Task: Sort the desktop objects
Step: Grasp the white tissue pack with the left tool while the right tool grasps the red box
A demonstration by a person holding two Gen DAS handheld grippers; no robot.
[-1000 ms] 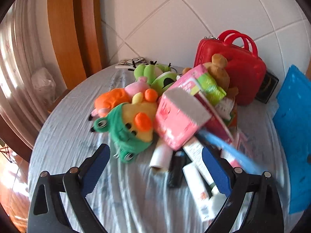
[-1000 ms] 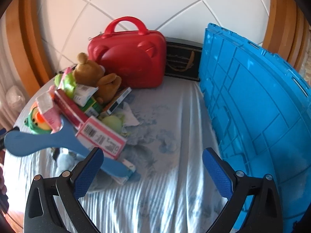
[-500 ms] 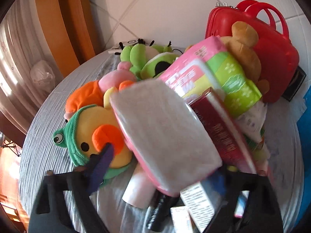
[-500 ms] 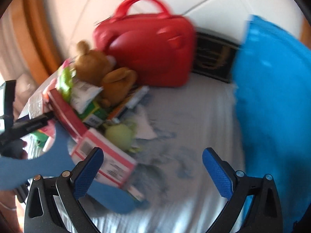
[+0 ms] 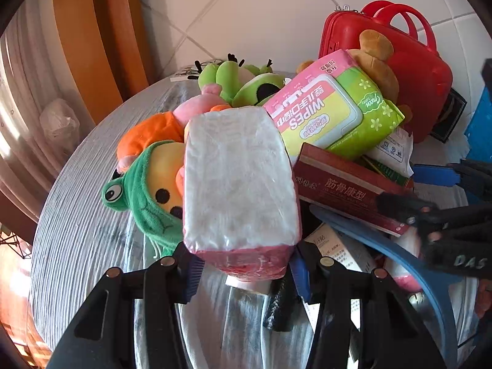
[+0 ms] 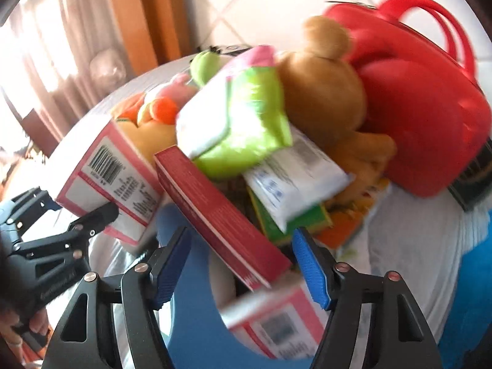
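Tissues [image 5: 240, 181] pinched in my left gripper [image 5: 246, 272]; right gripper [image 6: 241, 264], wide, nears red box [image 6: 215, 212] at twelve—pile may topple.

The left wrist camera is looking forward and slightly down from very close onto the pile, toward the tiled wall [image 5: 261, 15]. The right wrist camera is facing the same pile from its right side (leftward and toward the curtain [image 6: 46, 61]), probably about as near, though its picture is blurring. Both are sharing the dark red box [image 5: 347, 189] [image 6: 221, 215], brown bear [image 5: 378, 58] [image 6: 323, 92] and red case [image 5: 412, 61] [image 6: 424, 123].
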